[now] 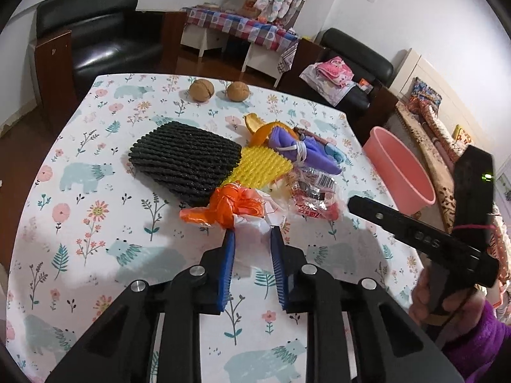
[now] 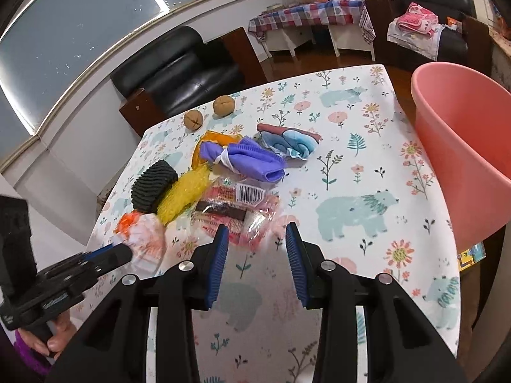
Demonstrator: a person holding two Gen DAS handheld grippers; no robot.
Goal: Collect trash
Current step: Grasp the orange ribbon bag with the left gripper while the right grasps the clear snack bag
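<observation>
A pile of trash lies on the floral tablecloth: an orange and white plastic bag (image 1: 233, 207) (image 2: 143, 239), a clear red printed wrapper (image 1: 316, 191) (image 2: 236, 207), black foam net (image 1: 185, 162) (image 2: 153, 185), yellow foam net (image 1: 262, 166) (image 2: 185, 194), orange peel (image 1: 265, 131) (image 2: 210, 142), a tied purple cloth (image 1: 306, 153) (image 2: 252, 159). My left gripper (image 1: 252, 233) is open, its fingertips on either side of the bag's white part. My right gripper (image 2: 257, 233) is open, just short of the wrapper. A pink bin (image 1: 399, 172) (image 2: 463, 146) stands at the table's right edge.
Two walnuts (image 1: 201, 89) (image 2: 223, 105) sit at the far table edge. A blue and maroon cloth (image 2: 287, 140) lies beyond the purple one. Black armchairs (image 1: 105, 38) and a low table with a checked cover (image 1: 242, 28) stand behind.
</observation>
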